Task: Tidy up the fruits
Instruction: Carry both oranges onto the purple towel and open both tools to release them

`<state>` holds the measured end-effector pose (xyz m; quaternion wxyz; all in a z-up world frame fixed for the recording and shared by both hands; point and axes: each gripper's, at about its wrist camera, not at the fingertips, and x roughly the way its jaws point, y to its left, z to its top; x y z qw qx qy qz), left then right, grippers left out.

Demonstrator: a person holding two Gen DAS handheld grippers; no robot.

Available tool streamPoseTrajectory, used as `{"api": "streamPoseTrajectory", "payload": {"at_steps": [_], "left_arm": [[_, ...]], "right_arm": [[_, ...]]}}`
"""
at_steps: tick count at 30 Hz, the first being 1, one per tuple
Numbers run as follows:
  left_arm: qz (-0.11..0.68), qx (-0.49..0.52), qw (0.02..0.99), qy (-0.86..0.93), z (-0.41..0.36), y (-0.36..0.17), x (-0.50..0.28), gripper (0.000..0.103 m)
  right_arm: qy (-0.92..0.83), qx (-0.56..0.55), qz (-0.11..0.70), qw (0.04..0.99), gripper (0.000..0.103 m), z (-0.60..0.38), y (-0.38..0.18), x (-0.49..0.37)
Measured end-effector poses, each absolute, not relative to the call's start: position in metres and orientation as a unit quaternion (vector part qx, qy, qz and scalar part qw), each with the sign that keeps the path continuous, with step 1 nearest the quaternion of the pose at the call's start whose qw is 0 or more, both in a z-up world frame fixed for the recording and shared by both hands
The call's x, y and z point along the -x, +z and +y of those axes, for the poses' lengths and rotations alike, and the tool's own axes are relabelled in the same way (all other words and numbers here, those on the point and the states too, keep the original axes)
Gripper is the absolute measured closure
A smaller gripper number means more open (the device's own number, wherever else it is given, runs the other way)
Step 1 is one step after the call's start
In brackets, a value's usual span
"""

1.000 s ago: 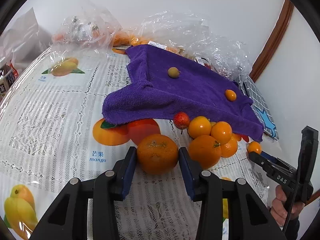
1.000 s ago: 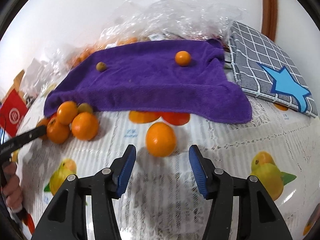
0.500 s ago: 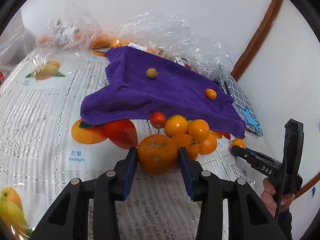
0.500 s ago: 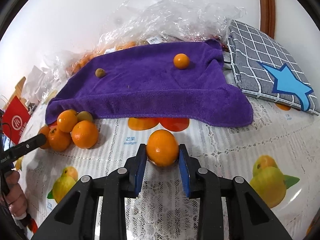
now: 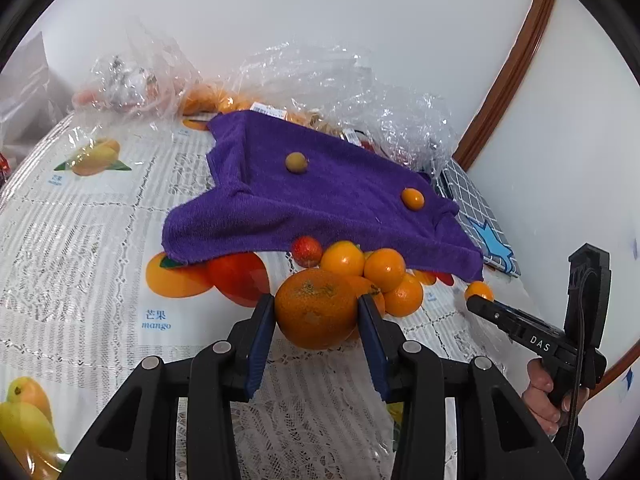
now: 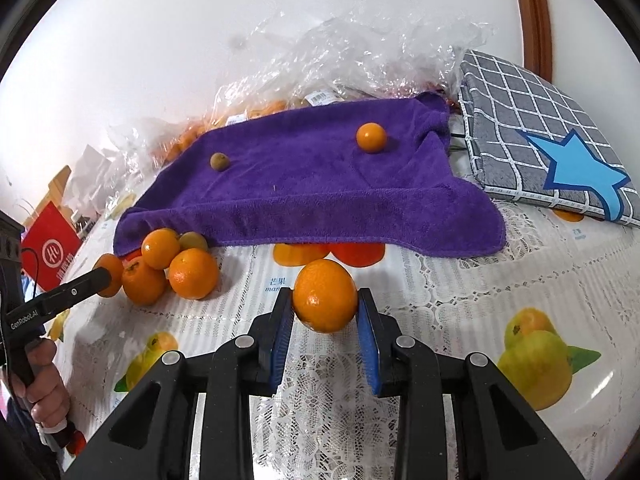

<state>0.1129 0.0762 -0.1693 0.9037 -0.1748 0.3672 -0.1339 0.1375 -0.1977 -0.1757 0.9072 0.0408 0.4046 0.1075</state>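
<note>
Since a second ago the right gripper (image 6: 325,322) has closed its blue pads onto a smooth orange (image 6: 325,295) that then lay free just ahead of its parted jaws; that fruit now sits pinched between them above the lace tablecloth (image 6: 460,280). Nearest in the left view, the left gripper (image 5: 317,322) clamps a larger, rough-skinned orange (image 5: 316,308) as before, narrowly parted to the fruit's width. Just beyond it a cluster of oranges (image 5: 380,276) lies at the near edge of the purple towel (image 5: 340,200). Farther on, an orange kumquat (image 5: 413,199) and a greenish one (image 5: 296,162) rest on the towel, well apart. Clear plastic bags (image 5: 340,80) line the far wall.
</note>
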Motion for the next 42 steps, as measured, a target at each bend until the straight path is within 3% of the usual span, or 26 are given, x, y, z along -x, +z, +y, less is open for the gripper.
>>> {"api": "streamPoseTrajectory", "payload": {"at_steps": [23,30,42], "left_arm": [[0.332,0.102,0.935,-0.068,0.069,-0.072,-0.161,0.063],[0.346,0.091,0.932,-0.052,0.061,-0.074,-0.190,0.063],[0.398,0.091,0.912,-0.034,0.046,-0.114,-0.251,0.063]], "right_arm": [[0.106,-0.002,0.331,0.938,0.071,-0.202,-0.096,-0.186],[0.103,-0.009,0.331,0.938,0.071,-0.212,-0.096,-0.225],[0.100,-0.030,0.385,0.917,0.071,-0.223,-0.144,-0.270]]}}
